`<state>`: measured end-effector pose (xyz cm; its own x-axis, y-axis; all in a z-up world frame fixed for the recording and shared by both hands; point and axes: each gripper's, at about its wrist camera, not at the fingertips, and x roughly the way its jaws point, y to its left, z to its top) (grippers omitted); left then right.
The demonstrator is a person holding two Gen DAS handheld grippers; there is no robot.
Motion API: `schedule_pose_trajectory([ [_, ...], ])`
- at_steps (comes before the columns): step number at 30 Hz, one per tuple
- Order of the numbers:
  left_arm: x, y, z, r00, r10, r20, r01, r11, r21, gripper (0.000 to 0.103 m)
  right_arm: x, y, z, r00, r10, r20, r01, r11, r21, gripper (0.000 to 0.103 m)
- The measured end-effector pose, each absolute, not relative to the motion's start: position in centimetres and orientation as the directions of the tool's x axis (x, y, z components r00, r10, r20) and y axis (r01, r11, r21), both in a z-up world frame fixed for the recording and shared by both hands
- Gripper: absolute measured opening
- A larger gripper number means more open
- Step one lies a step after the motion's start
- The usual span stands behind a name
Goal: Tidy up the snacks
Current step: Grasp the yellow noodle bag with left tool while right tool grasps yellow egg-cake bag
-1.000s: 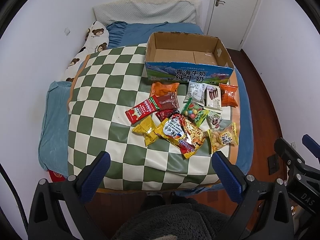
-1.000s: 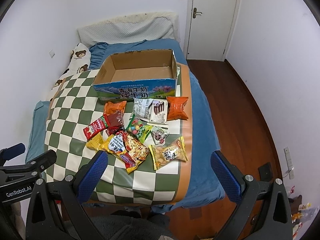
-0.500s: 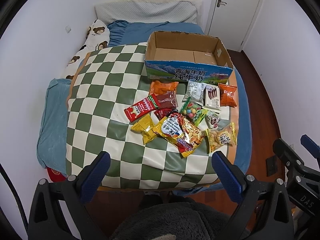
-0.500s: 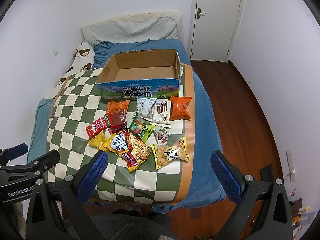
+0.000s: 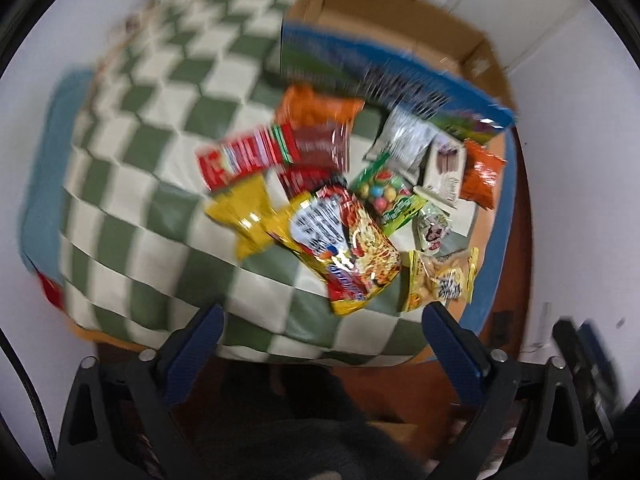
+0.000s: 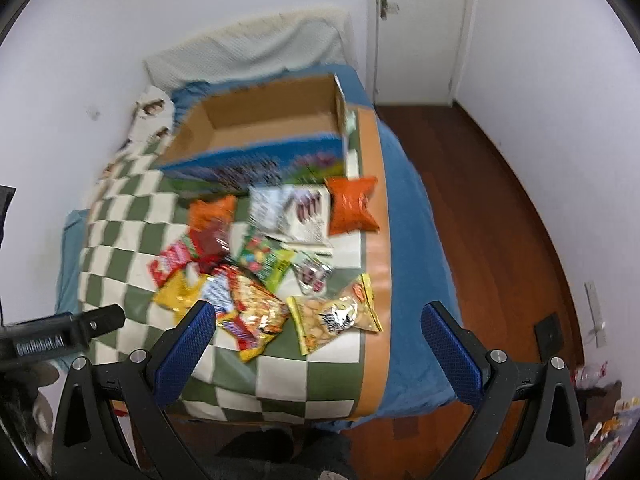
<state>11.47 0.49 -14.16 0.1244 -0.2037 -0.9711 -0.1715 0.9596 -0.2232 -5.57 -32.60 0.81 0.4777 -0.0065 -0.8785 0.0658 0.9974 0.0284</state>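
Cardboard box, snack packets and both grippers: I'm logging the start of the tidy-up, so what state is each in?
Cardboard box: open at the top, nothing visible inside.
Snack packets: loose on the checkered blanket, in front of the box, none in it.
Left gripper: open, holding nothing.
Right gripper: open, holding nothing.
Door: shut.

Lettering on the cardboard box (image 5: 384, 80) (blue front) is motion-blurred.

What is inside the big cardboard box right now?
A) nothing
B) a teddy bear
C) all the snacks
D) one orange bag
A: the box shows only its bare brown floor, while the snacks all lie on the checkered blanket in front of it.
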Motion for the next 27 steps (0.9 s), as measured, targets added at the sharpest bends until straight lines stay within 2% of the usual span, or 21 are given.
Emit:
schedule_pose_trajectory([
  [5, 15.5, -0.6, -22.6, -0.037, -0.359, -0.933, -0.345, 0.880, -0.325, 0.098, -1.1, -35.5, -6.0, 0.372, 0.008, -0.928, 0.132, 0.989, 0.061, 0.103],
  [8, 17.4, -1.6, -26.5, -0.086, -0.418, -0.904, -0.432, 0.834, -0.344, 0.098, 0.5, -37.5, -10.0, 0.308, 0.029, -0.951, 0.199, 0.975, 0.094, 0.103],
  [11, 18.9, -2.8, -29.7, -0.123, -0.433, -0.893, -0.485, 0.811, -0.327, 0.098, 1.7, -39.8, -14.0, 0.251, 0.083, -0.964, 0.302, 0.940, 0.160, 0.103],
  [17, 19.9, -4.2, -32.9, -0.168, -0.362, -0.917, -0.530, 0.817, -0.226, 0.098, 2.8, -42.7, -21.1, 0.168, 0.224, -0.960, 0.494, 0.824, 0.278, 0.103],
  [21, 19.3, -5.7, -32.2, -0.148, -0.294, -0.944, -0.459, 0.866, -0.198, 0.096, 3.4, -42.3, -24.3, 0.136, 0.287, -0.948, 0.549, 0.775, 0.314, 0.103],
  [23, 18.7, -7.0, -31.6, -0.147, -0.236, -0.961, -0.385, 0.908, -0.164, 0.089, 3.8, -41.8, -25.2, 0.131, 0.287, -0.949, 0.549, 0.776, 0.311, 0.100],
  [27, 17.7, -9.4, -31.0, -0.123, -0.105, -0.987, -0.185, 0.979, -0.081, 0.089, 4.2, -40.8, -26.3, 0.088, 0.266, -0.960, 0.529, 0.804, 0.272, 0.080],
])
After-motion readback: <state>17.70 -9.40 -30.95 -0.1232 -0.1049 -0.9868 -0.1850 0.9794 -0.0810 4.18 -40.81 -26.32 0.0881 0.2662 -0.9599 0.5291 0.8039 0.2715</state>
